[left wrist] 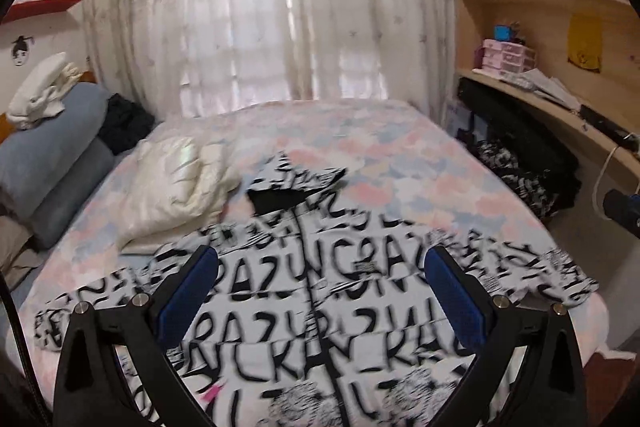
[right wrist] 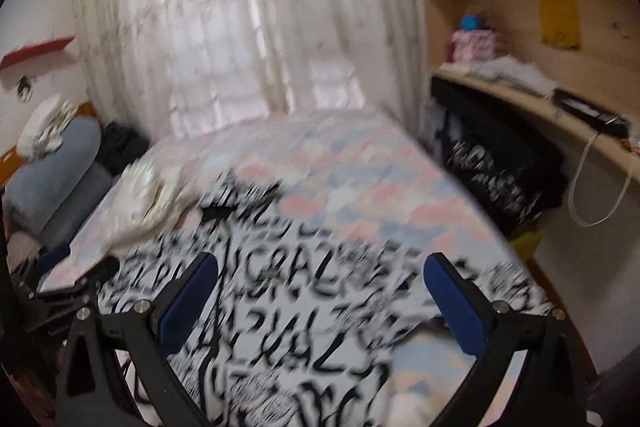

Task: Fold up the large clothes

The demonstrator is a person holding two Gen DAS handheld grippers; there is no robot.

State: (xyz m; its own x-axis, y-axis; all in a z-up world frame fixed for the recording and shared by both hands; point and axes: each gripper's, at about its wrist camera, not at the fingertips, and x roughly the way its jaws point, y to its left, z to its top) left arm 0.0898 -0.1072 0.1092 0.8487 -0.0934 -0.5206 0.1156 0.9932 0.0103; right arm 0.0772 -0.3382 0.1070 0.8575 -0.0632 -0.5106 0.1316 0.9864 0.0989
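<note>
The white garment with black lettering lay spread flat across the pastel bed, its dark collar toward the curtain; a cream jacket sat crumpled just beside its upper left; the left gripper hung above the cloth, jaws spread wide and holding nothing; the right gripper likewise, its view blurred.
</note>
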